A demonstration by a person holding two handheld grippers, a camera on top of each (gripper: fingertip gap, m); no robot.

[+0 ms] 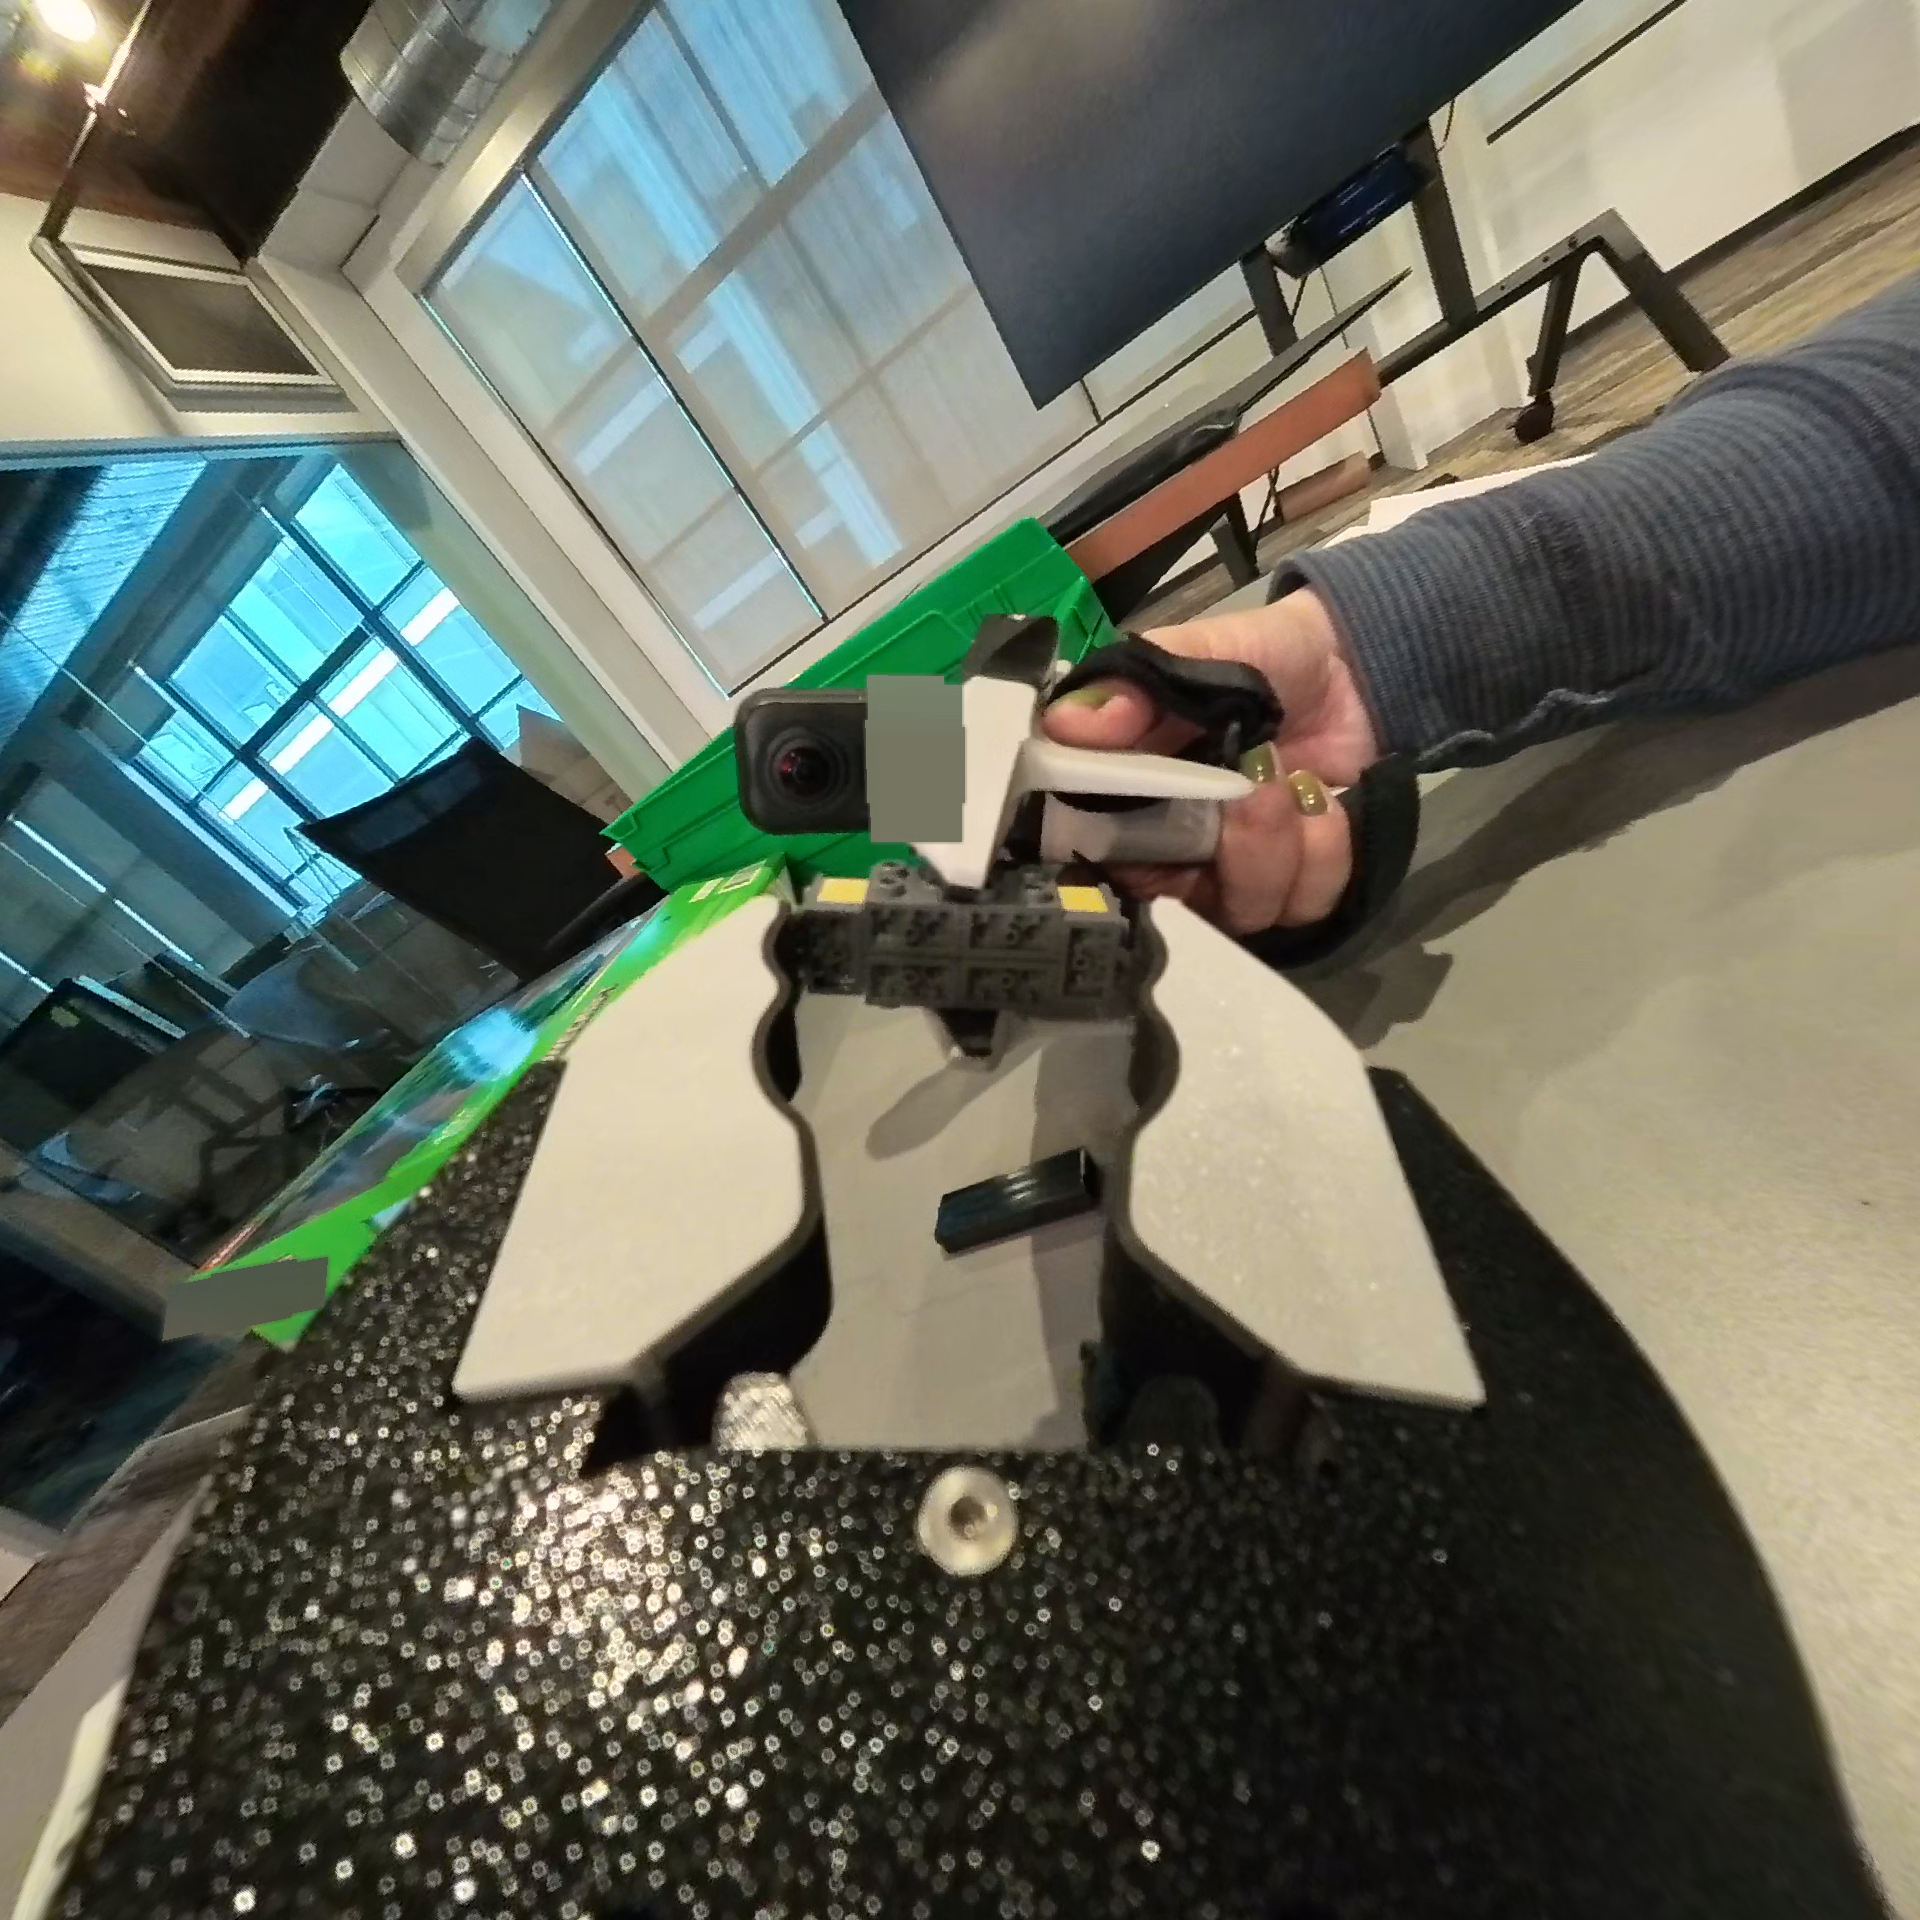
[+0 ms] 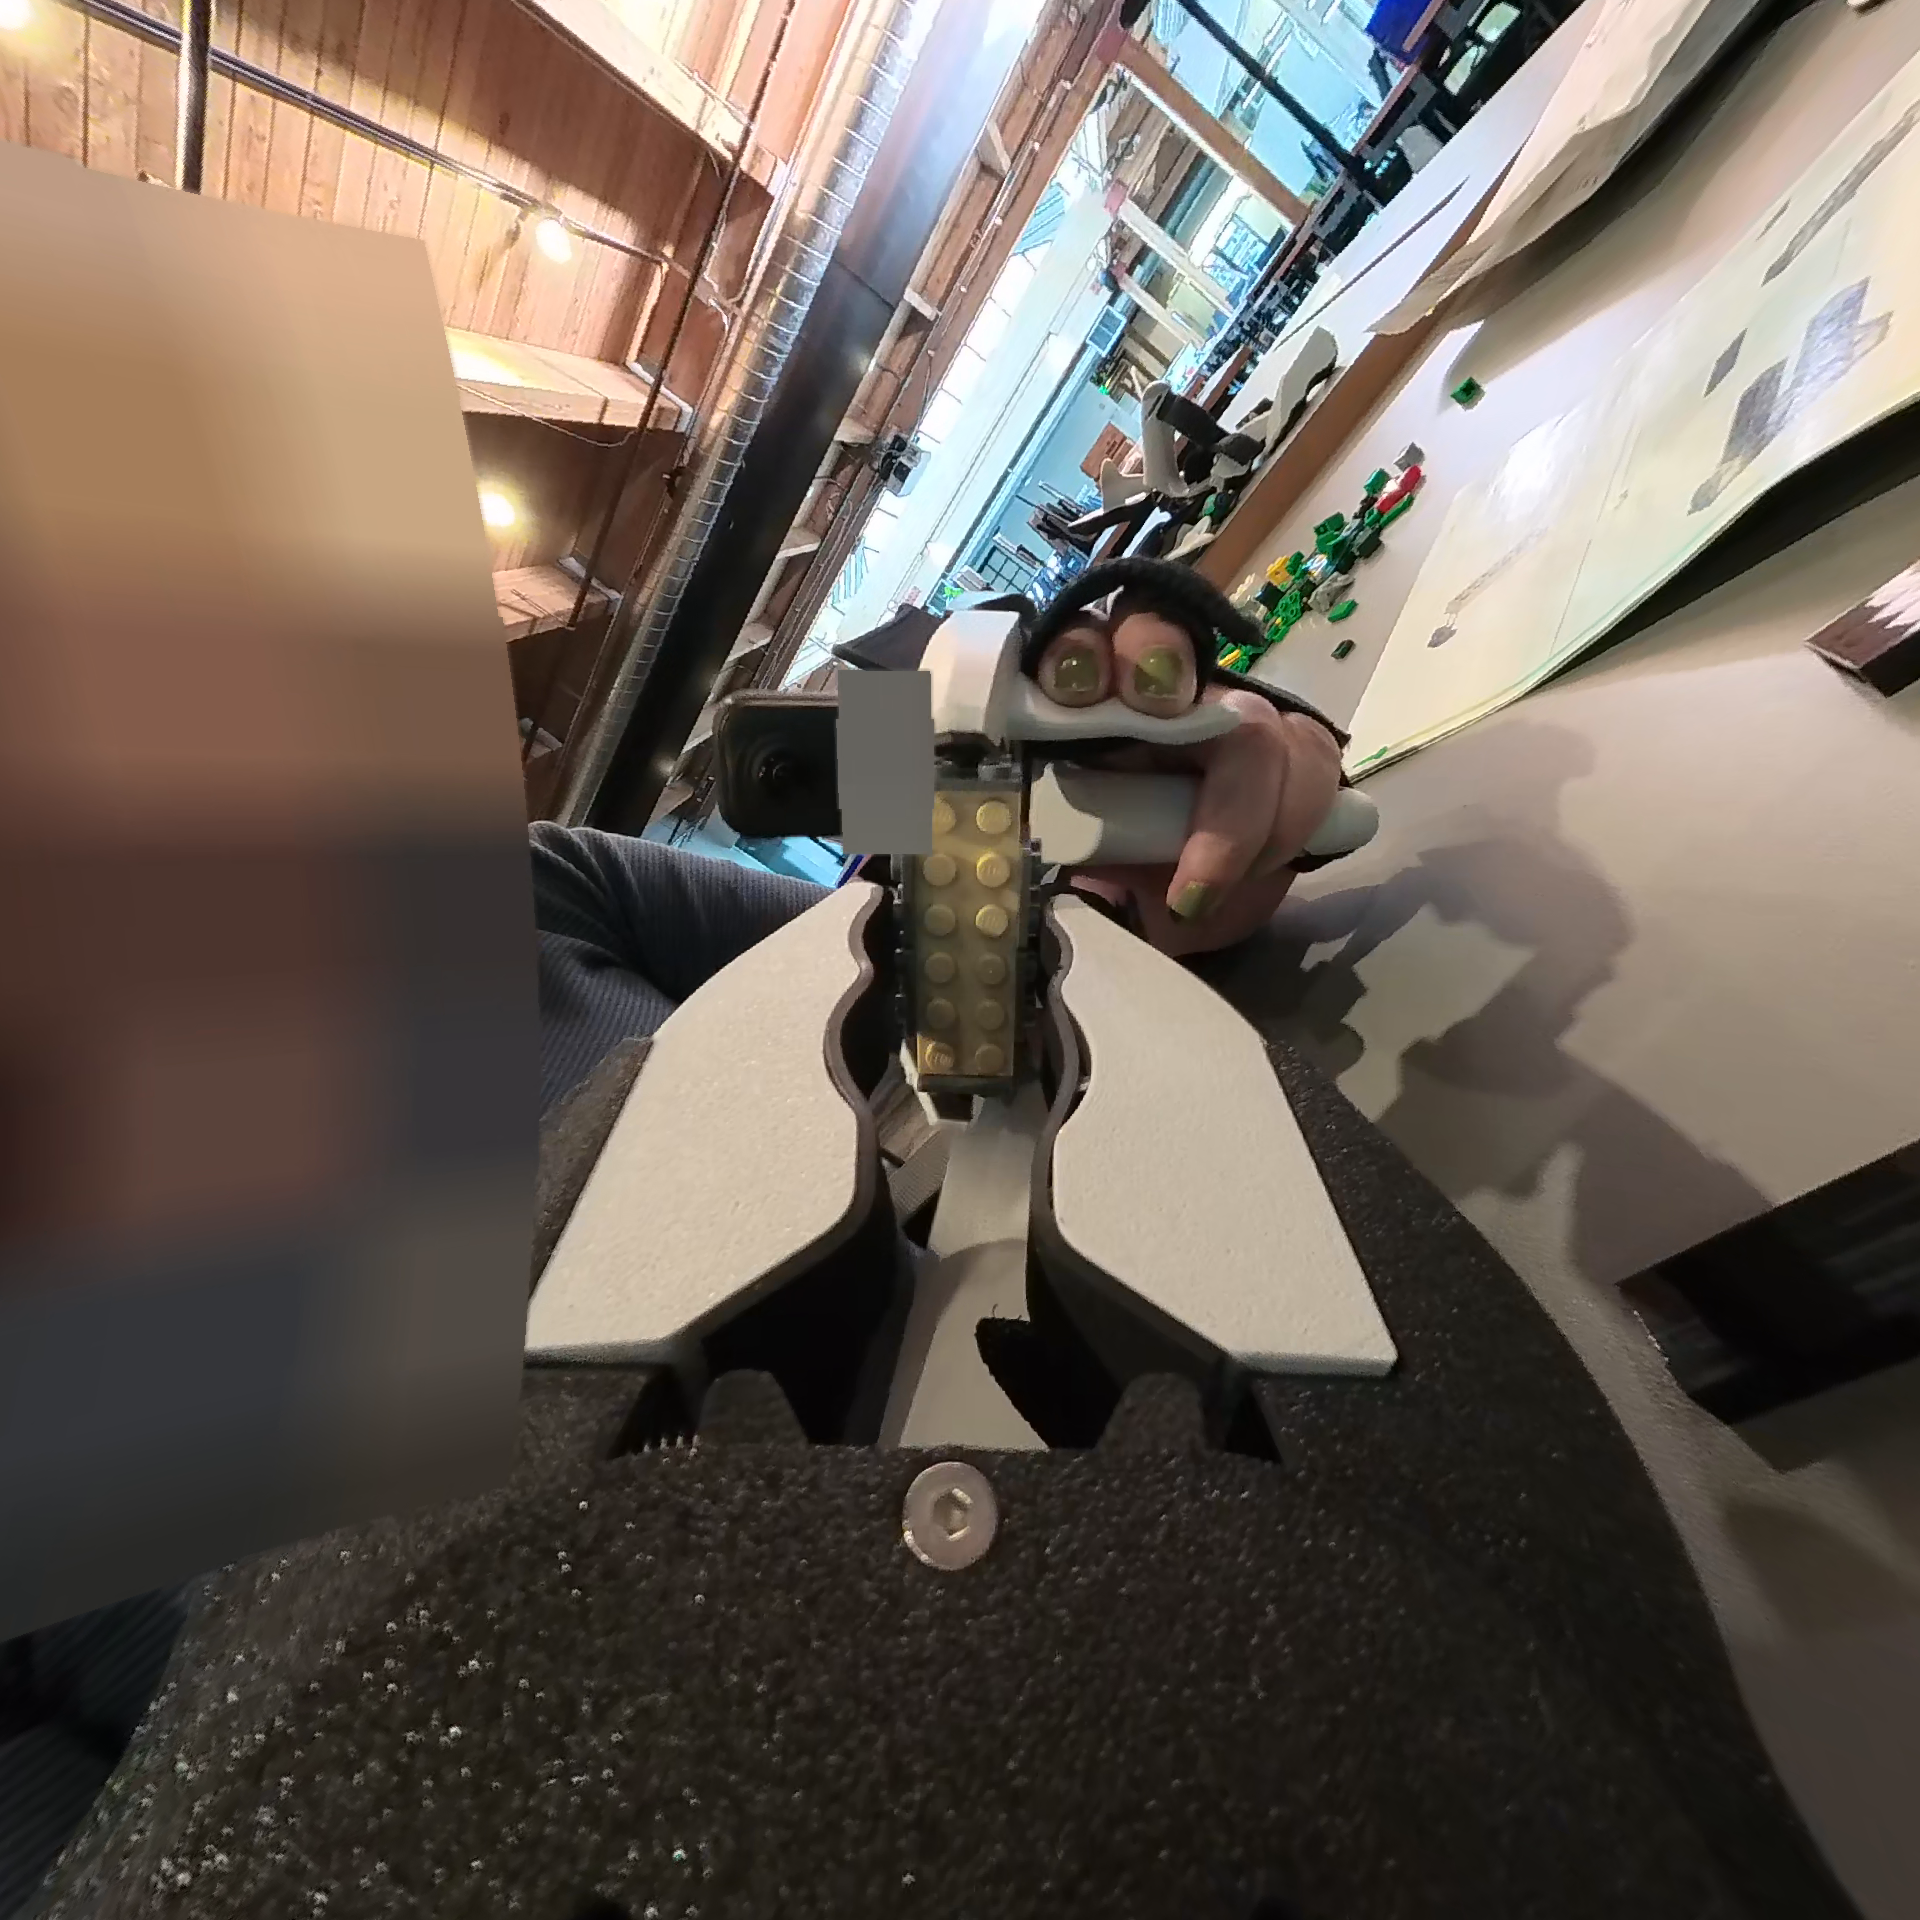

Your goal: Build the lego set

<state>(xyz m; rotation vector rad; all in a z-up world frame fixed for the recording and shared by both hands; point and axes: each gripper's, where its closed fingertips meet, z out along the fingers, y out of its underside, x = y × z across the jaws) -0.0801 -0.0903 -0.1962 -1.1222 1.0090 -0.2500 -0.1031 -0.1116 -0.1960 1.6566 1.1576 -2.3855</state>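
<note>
Grey bench (image 2: 1558,1039) carried the open instruction sheet (image 2: 1662,436) and, beside it, a loose pile of bricks (image 2: 1330,561). Both grippers met mid-air above it on one grey-and-yellow brick block (image 2: 971,935). Right gripper (image 2: 961,971) was closed narrow on its long sides; left gripper (image 1: 961,961) clamped its ends, jaws wider. Advice: keep both grips square, press along the stud axis, avoid twisting or the block shears apart.

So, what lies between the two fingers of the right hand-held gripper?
In the right wrist view, a grey Lego assembly with a tan studded plate sits between the right hand-held gripper fingers.
</note>
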